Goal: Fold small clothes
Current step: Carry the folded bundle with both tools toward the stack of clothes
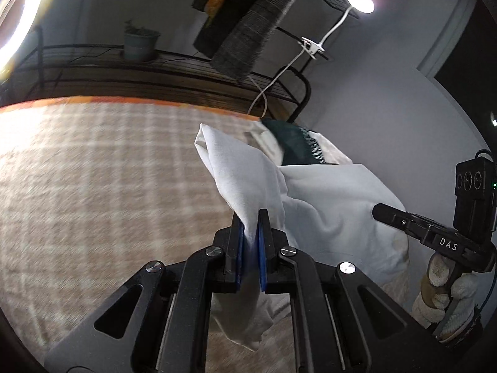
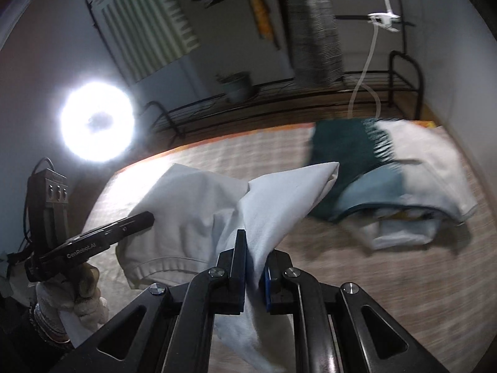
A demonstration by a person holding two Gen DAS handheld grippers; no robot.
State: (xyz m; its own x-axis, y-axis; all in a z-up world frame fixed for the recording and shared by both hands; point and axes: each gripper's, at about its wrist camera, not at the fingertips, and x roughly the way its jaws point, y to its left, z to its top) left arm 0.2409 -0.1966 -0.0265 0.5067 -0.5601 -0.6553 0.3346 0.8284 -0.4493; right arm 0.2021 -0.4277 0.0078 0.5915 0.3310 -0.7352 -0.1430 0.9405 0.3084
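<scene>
Left claw [image 1: 251, 217]: closed tight on a bunched fold of the white garment [image 1: 326, 205], cloth squeezed between its blue pads and trailing below them.
Right claw [image 2: 256, 248]: likewise pinched shut on another part of the same white garment [image 2: 192, 211], a peak of cloth rising past the fingertips.
White garment: lifted and stretched between the two claws, its lower part sagging toward the checked cloth [image 1: 93, 171] that covers the surface; a ribbed hem shows in the right wrist view.
Left hand [image 2: 77, 298]: in a pale knitted glove, gripping the left tool's handle at the lower left of the right wrist view.
Right hand [image 1: 441, 289]: also gloved, on the right tool's handle at the right edge of the left wrist view.
Pile of clothes [image 2: 388, 180]: dark green, blue and pale pieces heaped on the far right of the checked cloth, beyond the lifted garment.
Ring light [image 2: 96, 121]: glaring at the left.
Wire shelf [image 2: 279, 93]: black, along the wall behind, with a grey pot [image 2: 237, 88] on it.
Clip lamp [image 1: 360, 1]: lit, clamped on the rack above.
</scene>
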